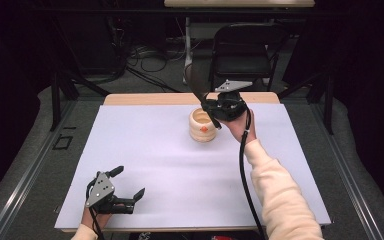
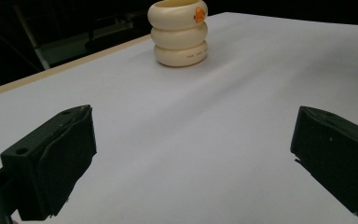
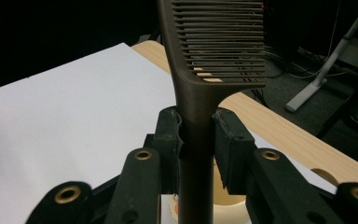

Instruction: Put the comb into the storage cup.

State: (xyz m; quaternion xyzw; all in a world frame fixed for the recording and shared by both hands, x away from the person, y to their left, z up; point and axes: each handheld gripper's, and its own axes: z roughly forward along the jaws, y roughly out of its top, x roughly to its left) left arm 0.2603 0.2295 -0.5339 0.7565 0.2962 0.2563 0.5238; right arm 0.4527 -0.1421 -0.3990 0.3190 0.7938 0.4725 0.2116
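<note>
The left gripper (image 1: 125,186) rested near the table's (image 1: 145,150) front edge, jaws spread wide, empty, out of the way. The right gripper (image 3: 198,135) pinched a brown comb (image 3: 214,42) by its handle, just above the cream holder (image 1: 202,126), likely to drop it in.

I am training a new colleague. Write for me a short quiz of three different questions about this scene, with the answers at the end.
1. True or false: the right gripper holds the brown comb by its handle.
2. Multiple choice: where does the cream holder of three stacked rings stand? A) on the floor B) on the white table C) on the black chair
3. Short answer: is anything between the fingers of the left gripper?

Key:
1. True; its fingers press the handle from both sides, teeth end pointing up.
2. B.
3. No; the fingers stand wide apart over the bare table.
</note>
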